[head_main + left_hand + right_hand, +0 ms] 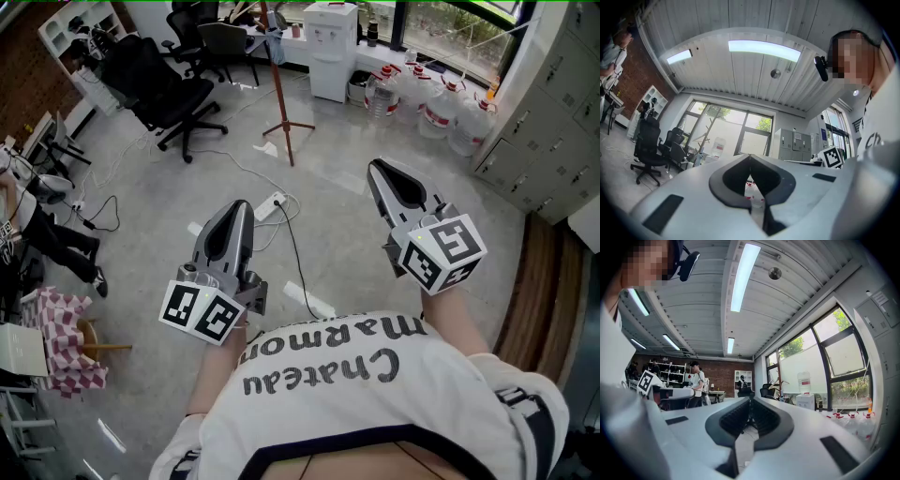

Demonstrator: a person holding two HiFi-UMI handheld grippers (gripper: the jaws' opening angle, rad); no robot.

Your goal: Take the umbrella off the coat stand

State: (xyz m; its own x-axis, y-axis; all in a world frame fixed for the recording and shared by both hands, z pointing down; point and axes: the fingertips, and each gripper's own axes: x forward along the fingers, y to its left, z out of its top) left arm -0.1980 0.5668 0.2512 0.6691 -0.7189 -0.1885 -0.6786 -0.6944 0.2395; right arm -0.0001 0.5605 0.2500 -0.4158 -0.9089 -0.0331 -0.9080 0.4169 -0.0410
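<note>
A white water dispenser (pixel 331 47) stands by the windows (pixel 450 23) on a grey floor (pixel 159 253). Left of it are black office chairs (pixel 164 89); right of it, water jugs (pixel 441 112), then grey lockers (pixel 548 131).

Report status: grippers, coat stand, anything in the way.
Left gripper, right gripper shut, empty. Red-brown wooden coat stand ahead, unreached; umbrella indistinct. White power strip, cable between.

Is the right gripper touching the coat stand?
Apart. In the head view, bare floor lies between the right gripper and the coat stand.
</note>
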